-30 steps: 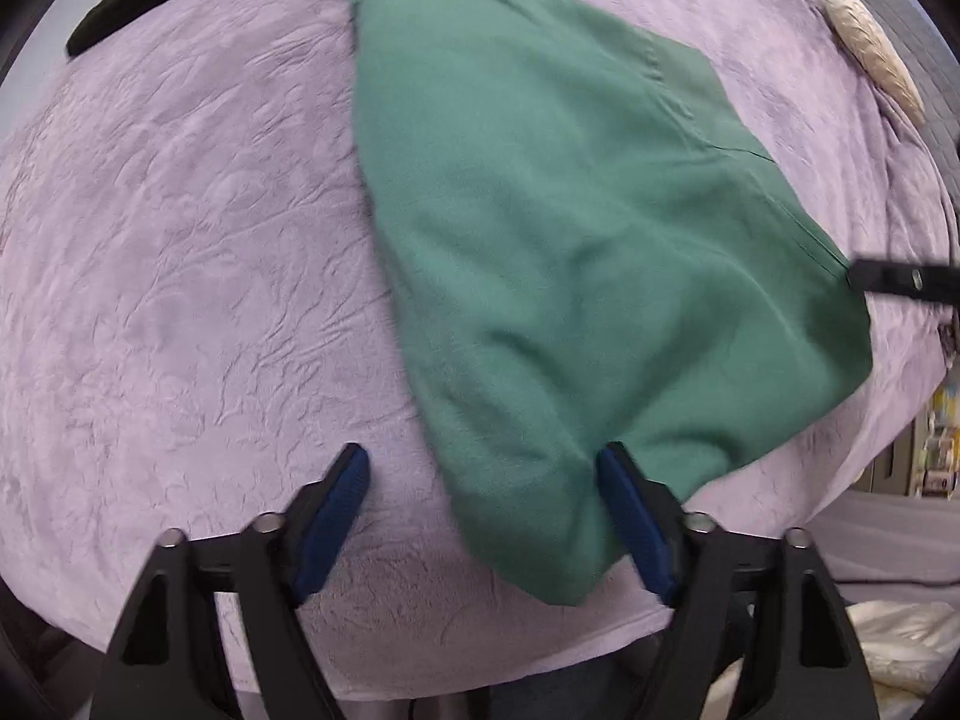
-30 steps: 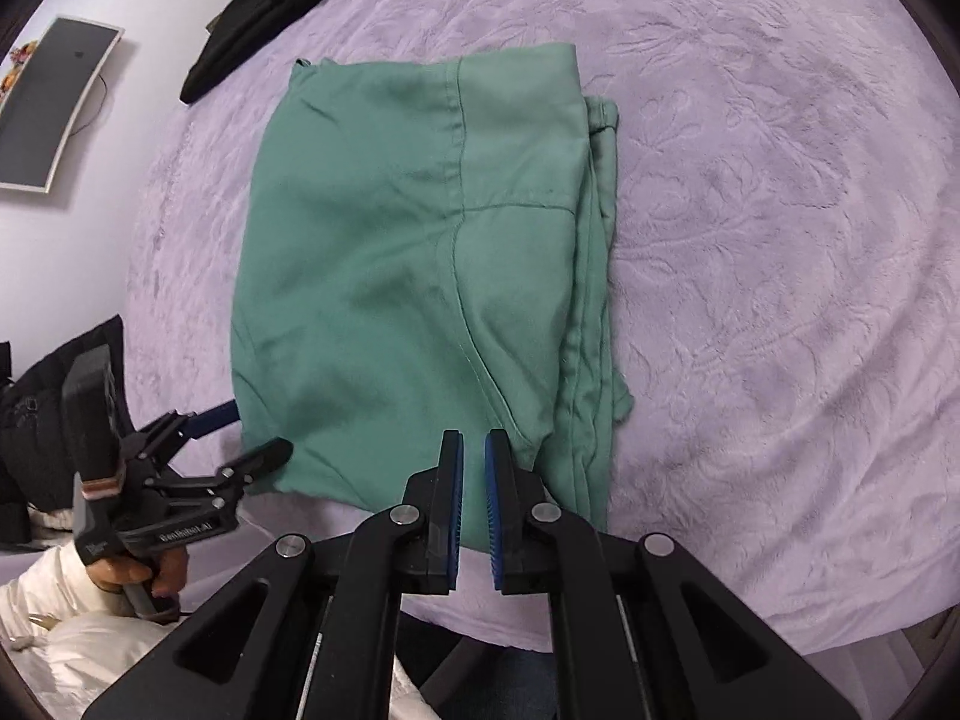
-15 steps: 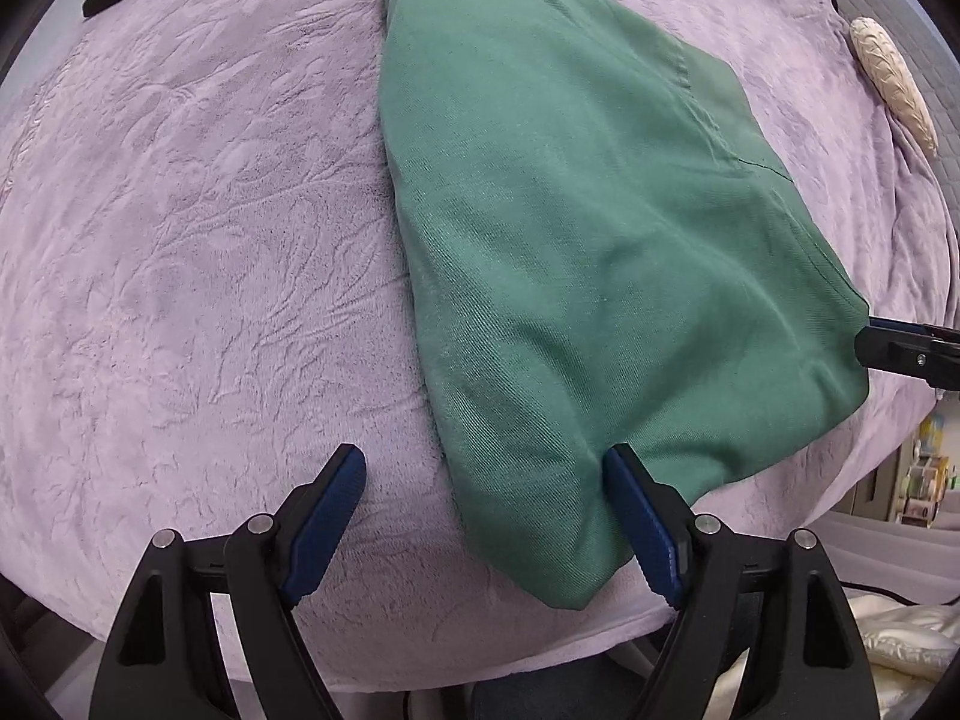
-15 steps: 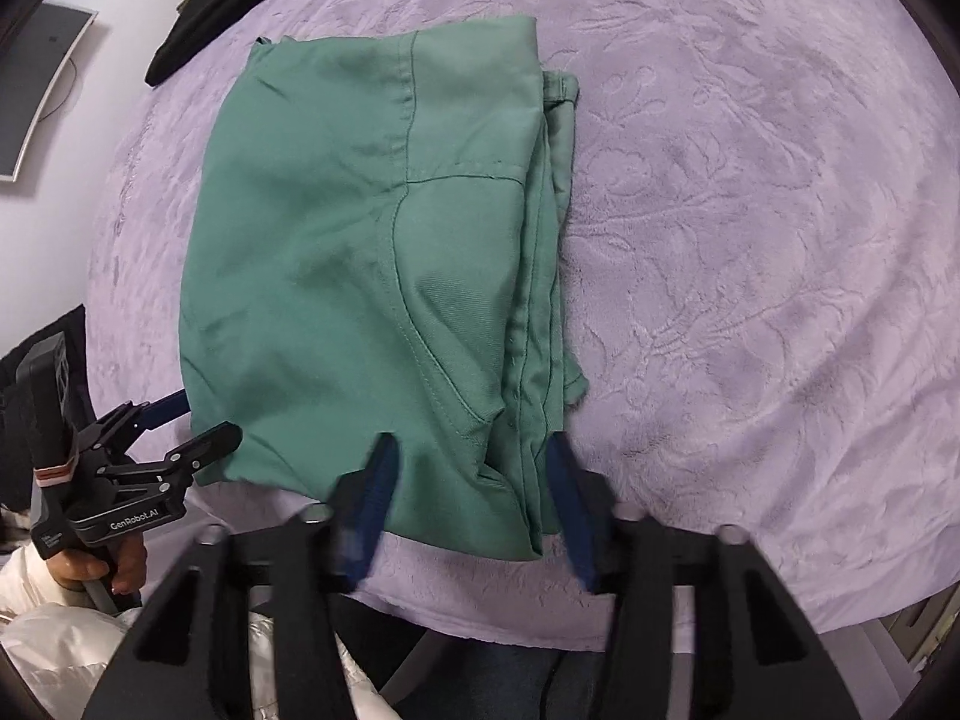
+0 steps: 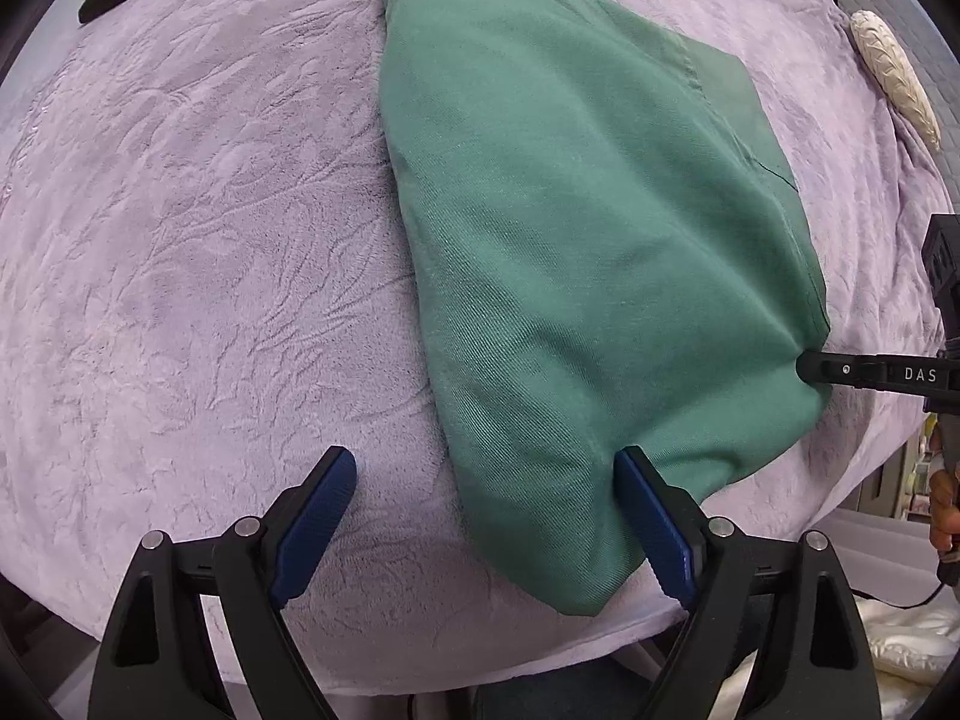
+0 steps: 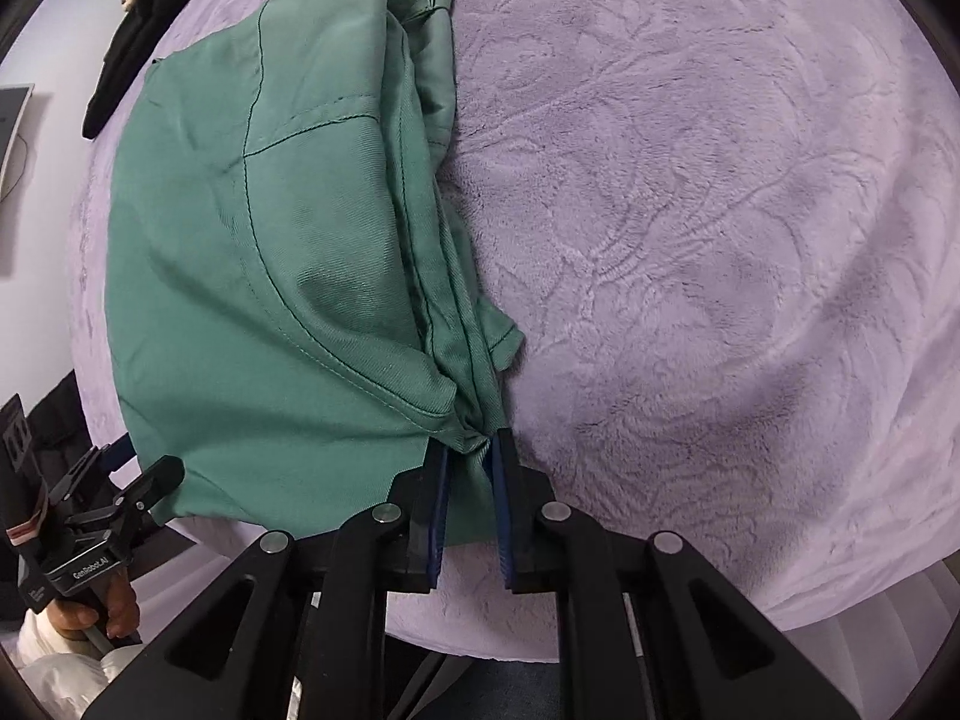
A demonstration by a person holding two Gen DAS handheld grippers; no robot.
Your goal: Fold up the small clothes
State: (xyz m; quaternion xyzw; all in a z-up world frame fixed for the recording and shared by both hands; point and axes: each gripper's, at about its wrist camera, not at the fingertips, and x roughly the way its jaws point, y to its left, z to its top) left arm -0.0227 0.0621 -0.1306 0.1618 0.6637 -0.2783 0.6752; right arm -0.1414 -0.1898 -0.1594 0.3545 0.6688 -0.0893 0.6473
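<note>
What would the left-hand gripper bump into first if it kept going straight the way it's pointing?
Most likely the near corner of the green garment, which lies between the open jaws of the left gripper, with the purple blanket directly beneath. How far below is hard to judge.

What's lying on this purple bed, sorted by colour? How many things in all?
Green: 1, the green garment
Black: 1, the black clothing at the far edge, possibly more than one piece
Cream: 1, the cream textured object at the bed's edge
Total: 3

Green garment (image 5: 588, 276) on lilac bedspread (image 5: 210, 252)
</note>
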